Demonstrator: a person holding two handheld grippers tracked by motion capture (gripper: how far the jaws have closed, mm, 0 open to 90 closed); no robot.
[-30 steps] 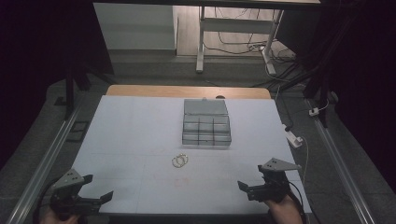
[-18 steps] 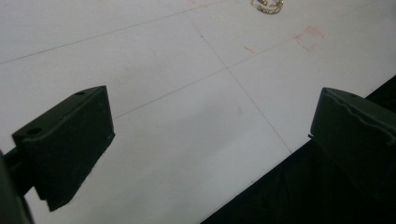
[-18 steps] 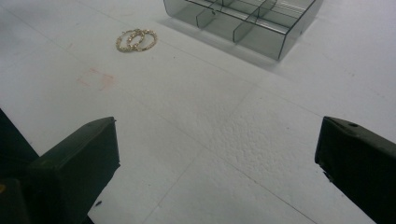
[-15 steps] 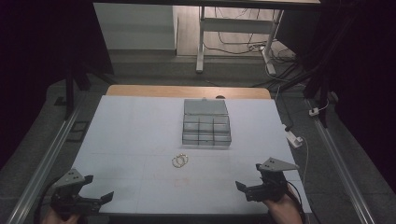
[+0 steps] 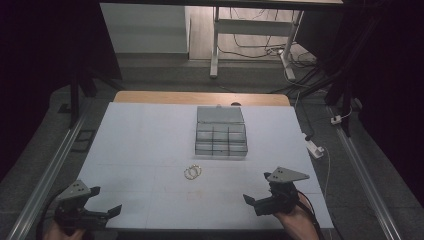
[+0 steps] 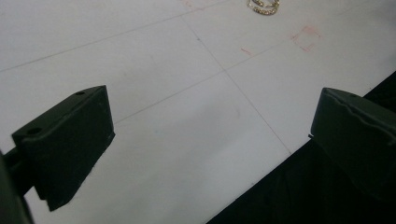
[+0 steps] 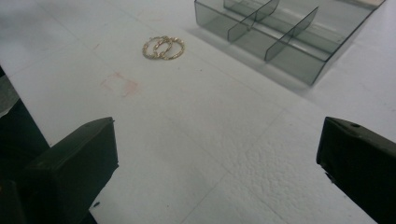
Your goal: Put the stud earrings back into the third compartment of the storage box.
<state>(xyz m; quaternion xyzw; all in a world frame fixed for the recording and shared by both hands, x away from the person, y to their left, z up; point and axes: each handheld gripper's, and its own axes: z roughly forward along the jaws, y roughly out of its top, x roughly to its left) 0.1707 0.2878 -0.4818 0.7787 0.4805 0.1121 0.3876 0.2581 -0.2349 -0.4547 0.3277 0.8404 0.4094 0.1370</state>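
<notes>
So the two gold rings (image 5: pixel 192 172) lie flat on the white table (image 5: pixel 140 145), touching and partly over each other, just in front of the little grey box with compartments (image 5: pixel 220 136). Both tongs are wide open and hold nothing. The left gripper (image 5: pixel 102 214) waits at the near left corner of the table, well away from the rings. The right gripper (image 5: pixel 255 201) is nearer to them, at the near right side, and in the right gripper view the rings (image 7: pixel 163 47) sit up ahead and a bit to the left. I think the right one should go for the rings. They are thin and flat, so it should come down low, with one jaw on each side of a ring, and close slowly. If it squeezes fast, the ring may slide away or the other ring may come too.
</notes>
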